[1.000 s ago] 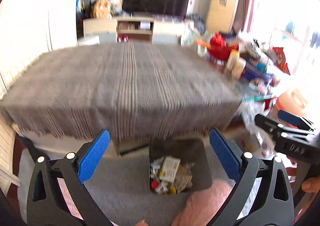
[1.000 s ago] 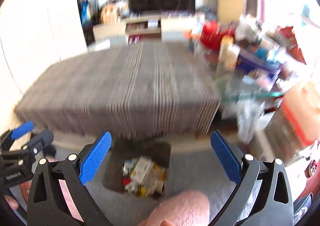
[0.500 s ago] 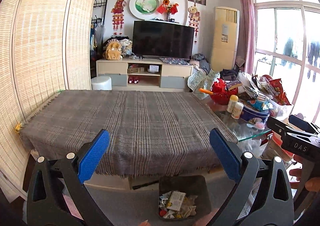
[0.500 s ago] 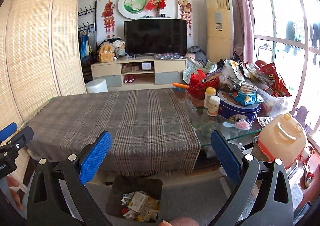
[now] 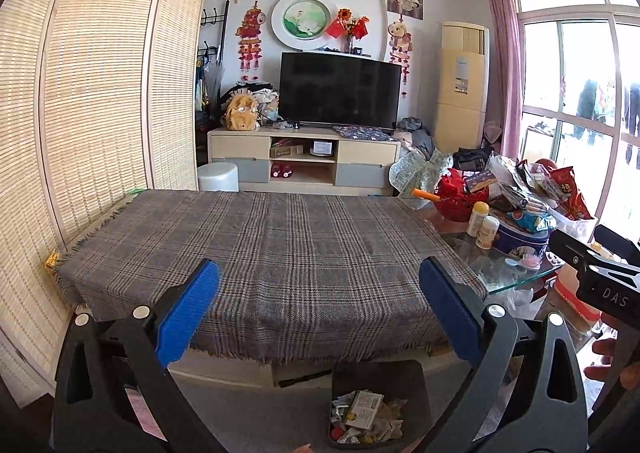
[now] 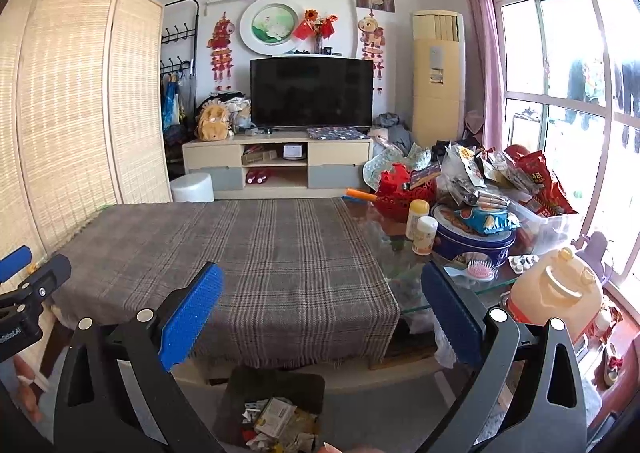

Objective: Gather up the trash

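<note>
Left gripper (image 5: 318,305) spread wide and empty over the plaid cloth's (image 5: 264,249) near edge, trash bin (image 5: 376,405) on the floor below it, right gripper (image 6: 320,309) likewise released, orange jug (image 6: 556,301) seen only from the right wrist, both cameras raised since earlier blur.

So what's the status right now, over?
Left tool open, empty. Right tool open, empty. Trash in bin on floor. Plaid tablecloth bare; nothing in the way.

Trash (image 5: 362,415) in bin (image 5: 416,385) before table (image 5: 280,245)
</note>
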The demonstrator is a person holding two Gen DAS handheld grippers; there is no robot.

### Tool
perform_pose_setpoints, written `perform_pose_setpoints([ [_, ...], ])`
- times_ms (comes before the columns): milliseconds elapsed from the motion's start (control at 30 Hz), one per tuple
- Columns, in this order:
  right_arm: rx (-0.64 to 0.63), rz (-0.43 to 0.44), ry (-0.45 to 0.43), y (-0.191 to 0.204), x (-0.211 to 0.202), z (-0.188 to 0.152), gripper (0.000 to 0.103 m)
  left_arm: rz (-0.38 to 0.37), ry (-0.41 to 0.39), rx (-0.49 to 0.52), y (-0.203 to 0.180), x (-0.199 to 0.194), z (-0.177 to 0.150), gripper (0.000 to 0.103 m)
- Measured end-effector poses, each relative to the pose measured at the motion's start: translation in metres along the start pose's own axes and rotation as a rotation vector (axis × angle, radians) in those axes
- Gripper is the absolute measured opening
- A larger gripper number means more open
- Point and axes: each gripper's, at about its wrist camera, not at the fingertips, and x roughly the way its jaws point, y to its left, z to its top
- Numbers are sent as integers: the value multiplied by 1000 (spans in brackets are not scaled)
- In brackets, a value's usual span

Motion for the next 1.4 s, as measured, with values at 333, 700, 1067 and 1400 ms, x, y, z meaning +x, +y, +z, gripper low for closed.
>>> perform_pose_setpoints([
  [333, -7, 3, -1, 3, 0, 1, 100, 1, -5, 4, 0, -3, 1, 95],
  [700, -10, 10, -6, 4, -1, 2, 100, -8, -14, 1, 1, -7, 4, 95],
  [1067, -15, 20, -2, 6, -2, 4, 100, -11, -13, 15, 1, -6, 6, 95],
  [1400, -13, 20, 1, 5, -2, 5, 100, -5, -18, 12, 0, -7, 5, 95],
])
